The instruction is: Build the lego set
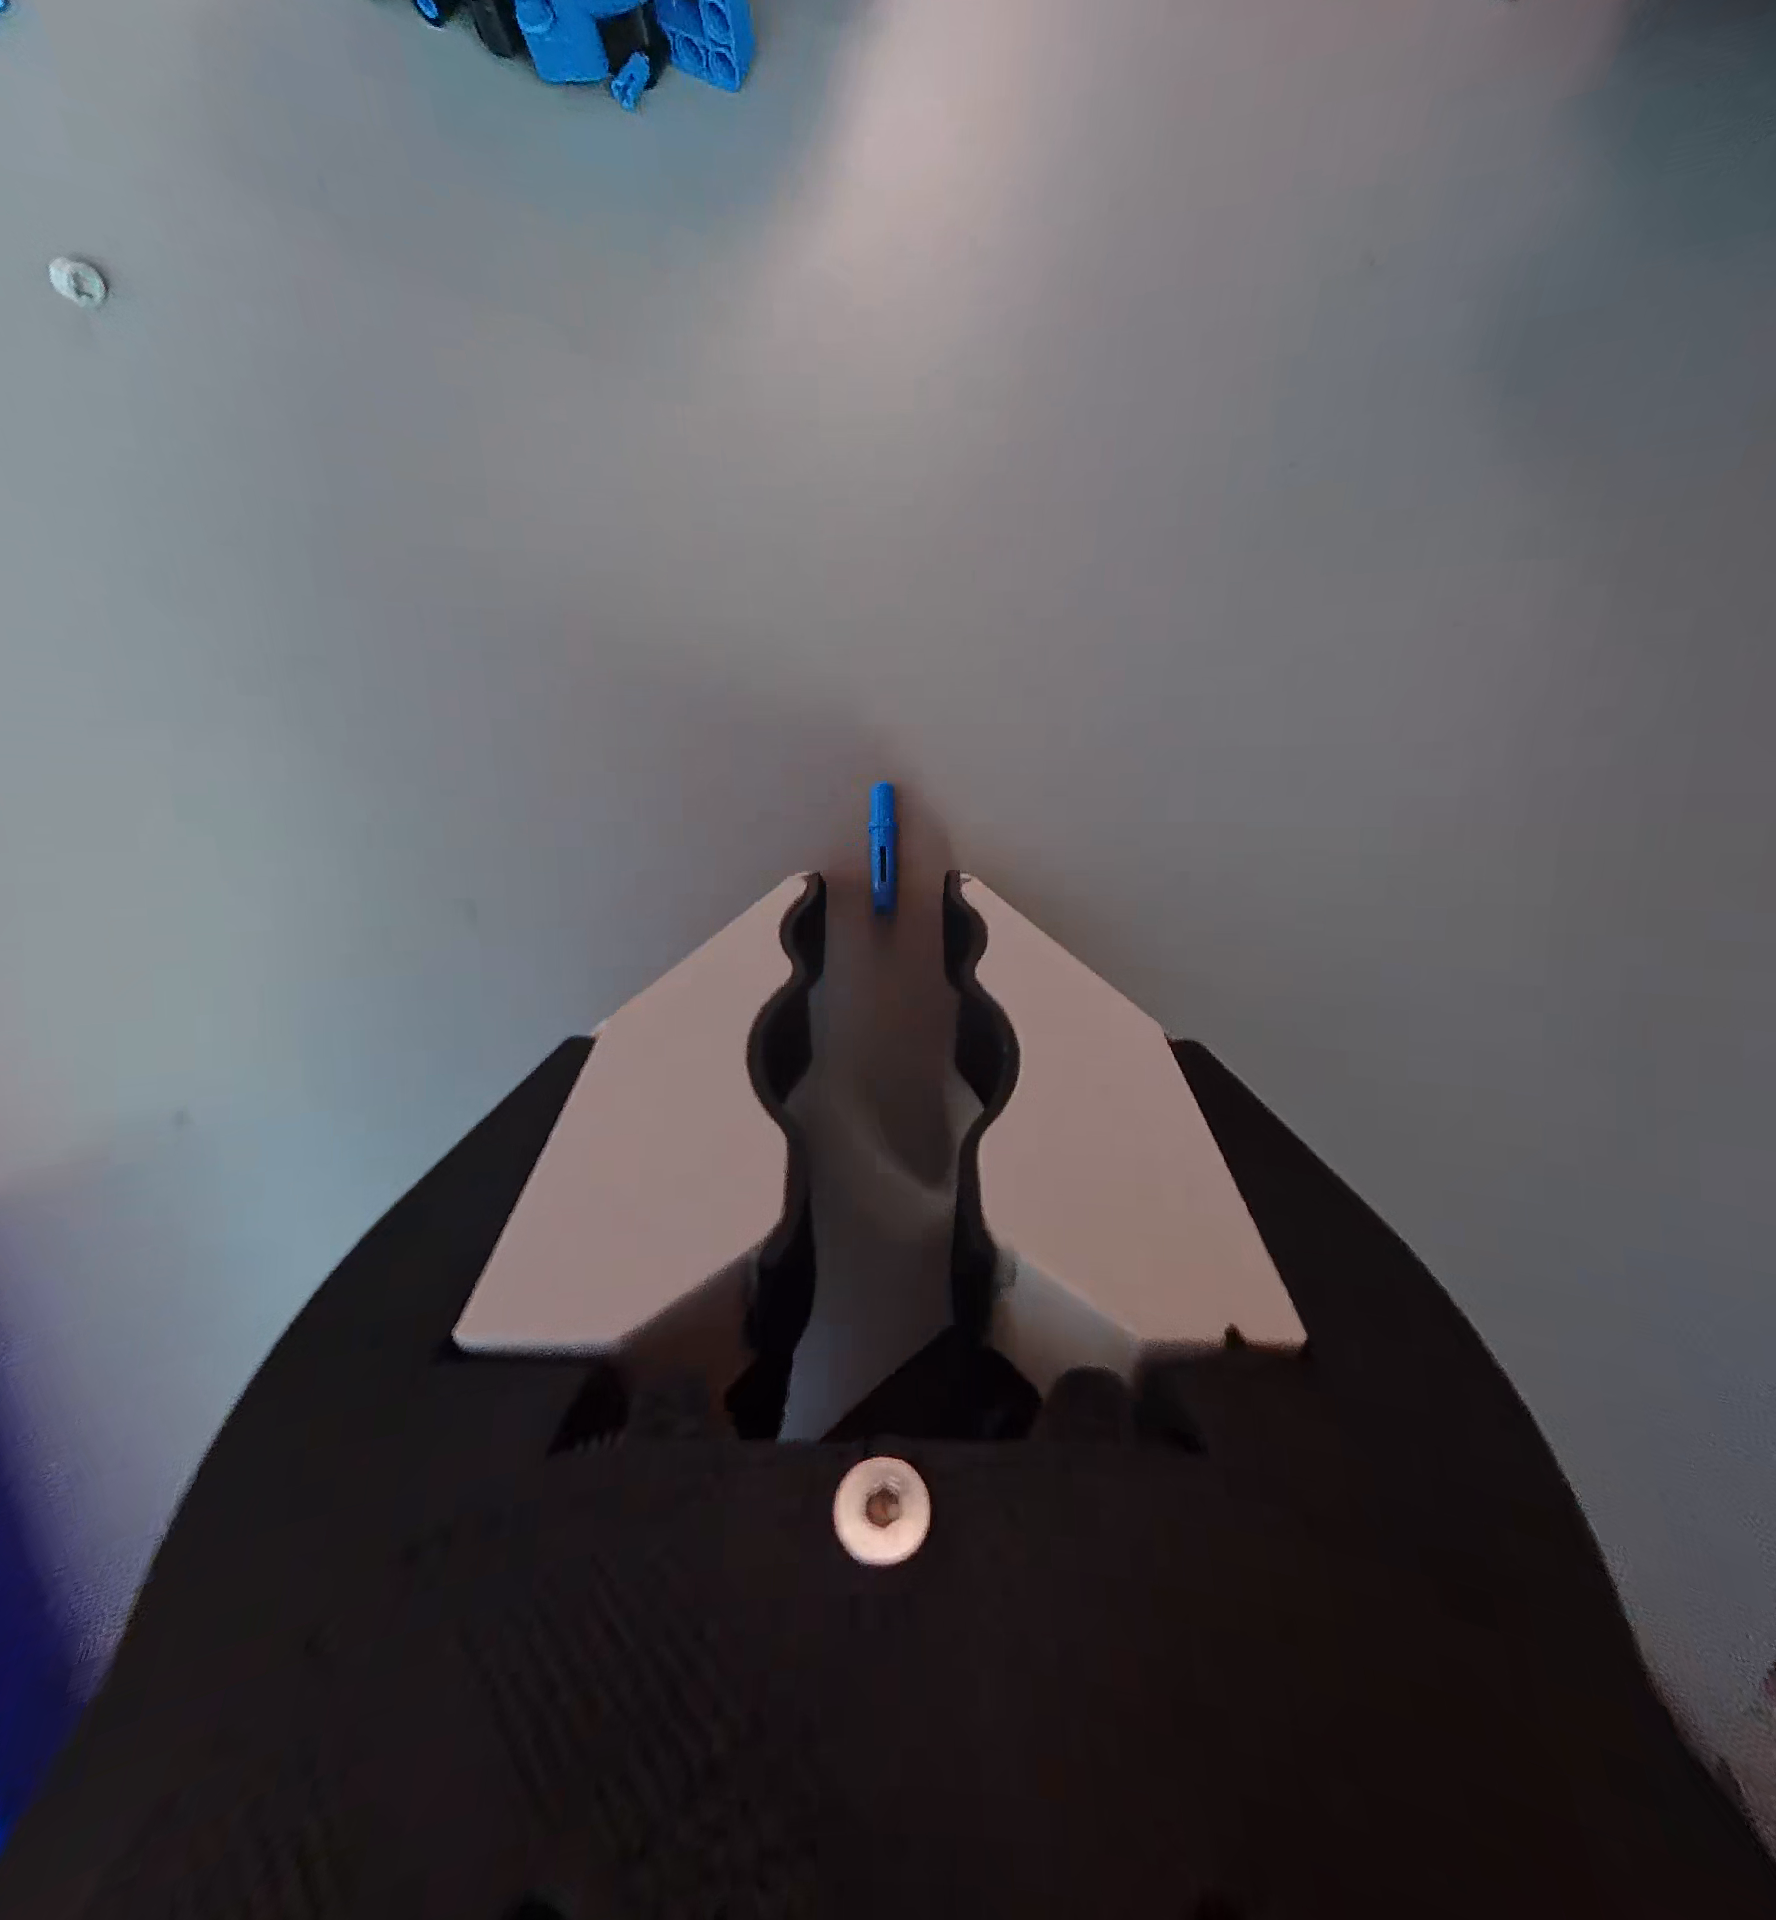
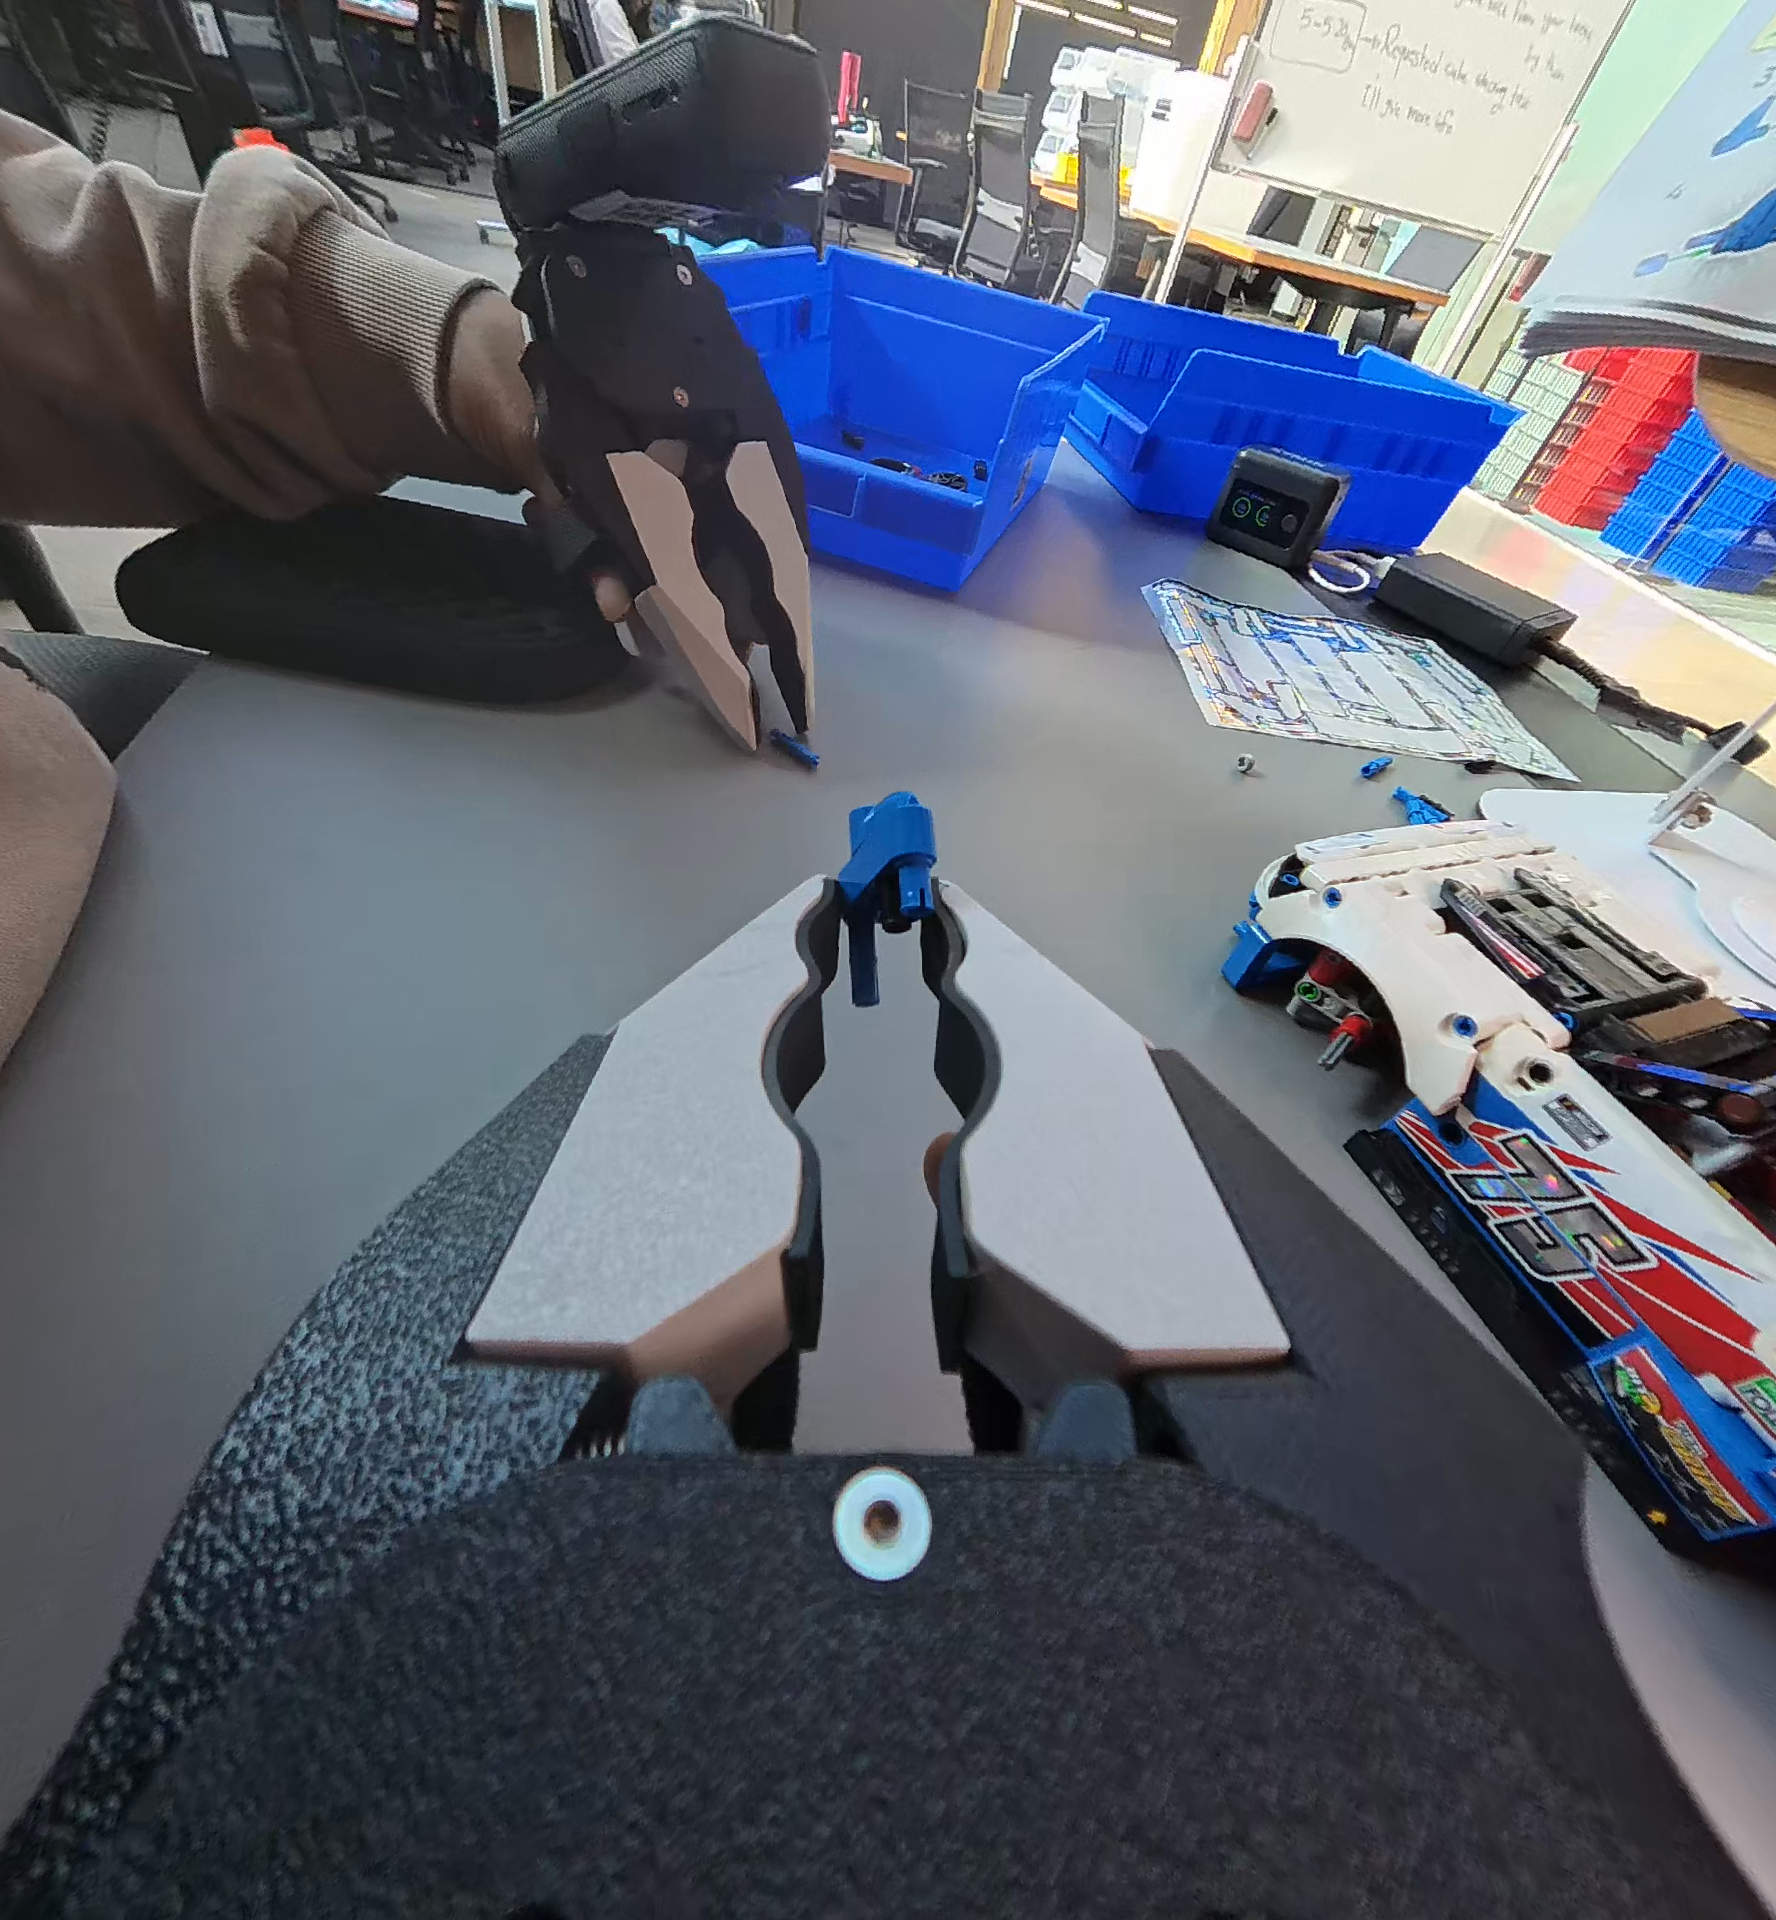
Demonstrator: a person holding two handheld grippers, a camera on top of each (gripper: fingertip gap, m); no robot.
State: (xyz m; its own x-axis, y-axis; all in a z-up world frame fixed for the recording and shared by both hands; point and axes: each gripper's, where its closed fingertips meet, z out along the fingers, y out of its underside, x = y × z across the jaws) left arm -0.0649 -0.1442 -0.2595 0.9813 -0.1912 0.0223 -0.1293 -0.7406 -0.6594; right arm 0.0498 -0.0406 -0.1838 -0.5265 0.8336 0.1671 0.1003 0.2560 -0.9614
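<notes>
A: In the left wrist view, where is the small blue plastic connector pin [image 1: 882, 850]?

B: Lying flat on the grey table [image 1: 1279, 520], lengthwise between the tips of the left gripper [image 1: 884, 881]. The jaws stand a narrow way apart, straddling its near end and gripping nothing. A cluster of blue bricks [image 1: 593, 42] sits at the far edge.

A: And the right wrist view?

B: The right gripper [image 2: 879, 894] is clamped on a small blue brick assembly [image 2: 889, 862] with a peg hanging toward the camera. Far left, the left gripper [image 2: 780, 722] points down at the pin [image 2: 793, 748]. The partly built white, red and blue race car [image 2: 1486, 1039] lies on the right.

A: Advice for the pick?

B: I'd centre the tips on the pin's middle, close gently so it doesn't roll, and lift it level for insertion.
</notes>
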